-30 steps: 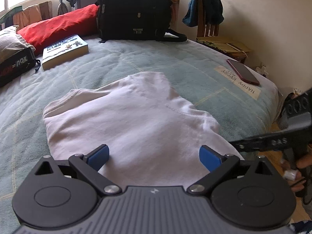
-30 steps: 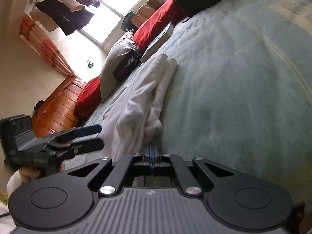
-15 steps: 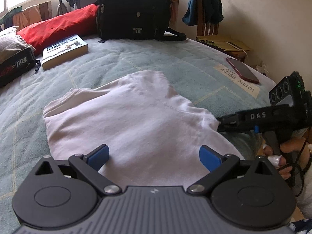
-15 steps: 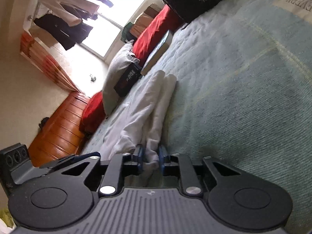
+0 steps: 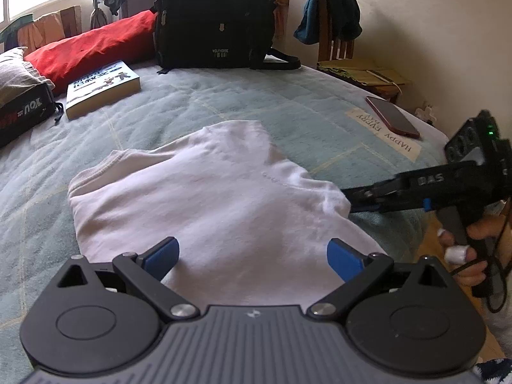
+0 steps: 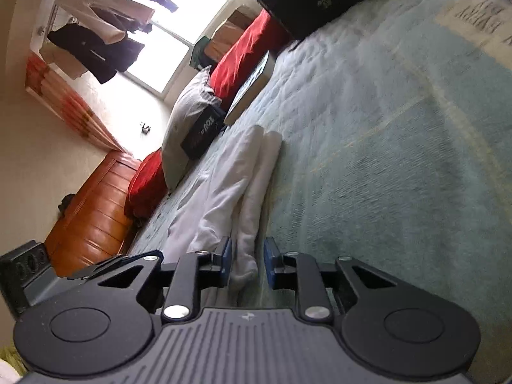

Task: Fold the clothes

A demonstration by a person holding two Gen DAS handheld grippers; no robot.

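A white T-shirt (image 5: pixel 208 198) lies partly folded on the teal quilted bed (image 5: pixel 288 112). My left gripper (image 5: pixel 252 254) hovers over the shirt's near edge, jaws wide apart with nothing between them. My right gripper (image 5: pixel 355 200) reaches in from the right, a hand on its handle, with its tip at the shirt's right edge. In the right wrist view, my right gripper (image 6: pixel 248 260) has its jaws opening. A rolled fold of the shirt (image 6: pixel 256 176) lies between the blue pads (image 6: pixel 226 257), with a gap on each side.
At the far side of the bed stand a black backpack (image 5: pixel 214 16), a book (image 5: pixel 102 86), a red pillow (image 5: pixel 92 48) and a black pouch (image 5: pixel 22 115). A phone (image 5: pixel 392 116) lies near the bed's right edge. Behind it stands a chair (image 5: pixel 336 44).
My right gripper has moved in to the shirt's right edge. Its jaws have gone from shut to parted around the fold. The left gripper and the shirt have stayed put.
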